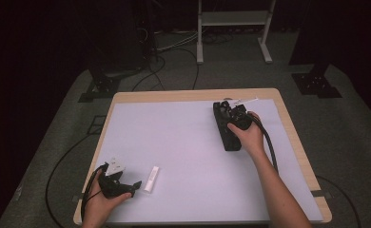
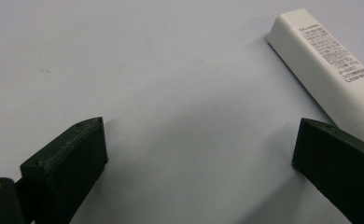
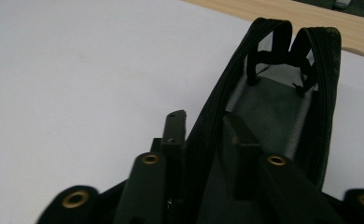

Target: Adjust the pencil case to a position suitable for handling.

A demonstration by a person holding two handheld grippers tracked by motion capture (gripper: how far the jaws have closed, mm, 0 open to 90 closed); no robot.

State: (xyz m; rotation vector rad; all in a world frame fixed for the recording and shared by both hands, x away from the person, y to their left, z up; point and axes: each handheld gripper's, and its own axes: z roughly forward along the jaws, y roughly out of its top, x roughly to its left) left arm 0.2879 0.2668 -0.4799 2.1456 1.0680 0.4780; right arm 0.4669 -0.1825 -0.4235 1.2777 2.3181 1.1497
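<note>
A black zip pouch (image 1: 231,142) lies open at the far right of the white mat, lengthwise away from me. My right gripper (image 1: 227,114) is on it. In the right gripper view, my right gripper (image 3: 203,121) has one jaw outside the pouch (image 3: 273,107) and the other inside, pinching its left zipper wall. A white tube (image 1: 151,179) with small print lies at the near left. Just left of it, my left gripper (image 1: 135,187) rests low over the mat. In the left gripper view, my left gripper (image 2: 199,130) stands open with bare mat between the jaws and the tube (image 2: 325,60) beside the right-hand jaw.
The white mat (image 1: 183,156) covers most of a wooden table (image 1: 295,137). Cables trail from both grippers and off the table onto the grey floor. A white frame stand (image 1: 233,19) and black stand bases (image 1: 317,83) sit beyond the far edge.
</note>
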